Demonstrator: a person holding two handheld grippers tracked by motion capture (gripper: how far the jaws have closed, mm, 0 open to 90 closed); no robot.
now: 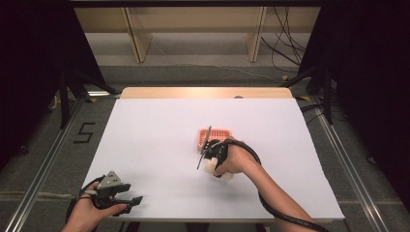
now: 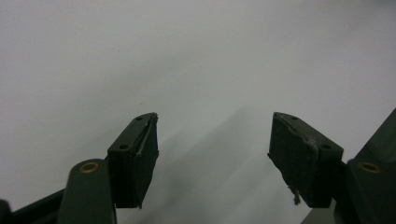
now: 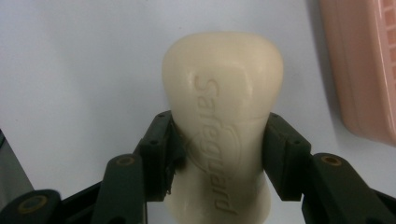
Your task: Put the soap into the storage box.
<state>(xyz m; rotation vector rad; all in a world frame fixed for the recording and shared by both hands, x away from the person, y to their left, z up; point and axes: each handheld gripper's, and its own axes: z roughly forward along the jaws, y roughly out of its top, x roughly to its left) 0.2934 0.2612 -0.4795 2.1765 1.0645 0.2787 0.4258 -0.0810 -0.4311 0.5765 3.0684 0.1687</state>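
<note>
I have the soap (image 3: 223,121) pinched at its waist between my right gripper's (image 3: 219,154) fingers, just beside the pink soap dish (image 3: 369,70). I judge the carry comes next: lift, centre over the dish, release. My left gripper (image 2: 212,149) idles, fingers spread, over the worktop (image 1: 145,145).

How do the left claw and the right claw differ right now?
The left claw is open and holds nothing; the right claw is shut on the soap bar. The left claw sits at the table's near edge, the right claw beside the pink soap dish. Both have black jaws.
</note>
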